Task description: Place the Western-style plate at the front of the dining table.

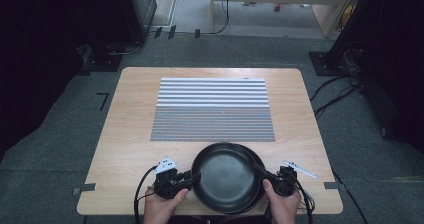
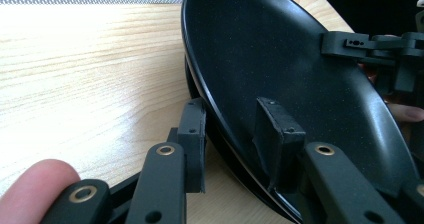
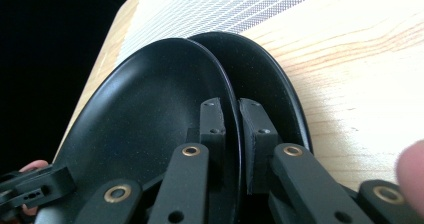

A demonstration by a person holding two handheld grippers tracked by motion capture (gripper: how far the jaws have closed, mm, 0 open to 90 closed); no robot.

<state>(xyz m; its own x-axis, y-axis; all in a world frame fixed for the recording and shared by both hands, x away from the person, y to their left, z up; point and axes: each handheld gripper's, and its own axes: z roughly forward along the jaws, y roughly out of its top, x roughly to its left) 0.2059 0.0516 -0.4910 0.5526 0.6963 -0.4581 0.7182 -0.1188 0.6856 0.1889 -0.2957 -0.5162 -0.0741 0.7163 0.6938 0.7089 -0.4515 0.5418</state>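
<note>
**A:** ok so what's the left gripper [image 1: 192, 176] doing here? From its own view it's looking like the jaws are straddling the rim of the top black plate [image 1: 226, 176], one jaw under it and one inside the bowl of it.

**B:** yeah, it's clamping on that rim. In the left gripper view there's still a bit of a gap showing on the outer jaw's side, but the inner one is pressing right on the plate's inside face. The person's left hand [image 1: 161, 205] is wrapping the handle from below.

**A:** and the right gripper [image 1: 259, 171]?

**B:** same deal on the opposite edge. The right gripper view is showing the two jaws nearly together with the thin rim pinched between them. The right hand [image 1: 283, 202] is holding that one.

**A:** so the top plate is sitting between the two grippers, gripped on both sides?

**B:** yep. And just beyond the right gripper's jaws a second black plate [image 3: 260, 74] is peeking out from under the first, nested and offset a little to that side.

**A:** is the top one lifting off it?

**B:** can't tell, honestly.

**A:** what's further out?

**B:** past the plates, away from both grippers, a striped grey mat [image 1: 213, 110] is lying flat on the wooden table [image 1: 125, 129]. Just beside the right gripper, on its outer side, a small white strip thing [image 1: 300, 168] is lying on the wood, too small to make out.
</note>
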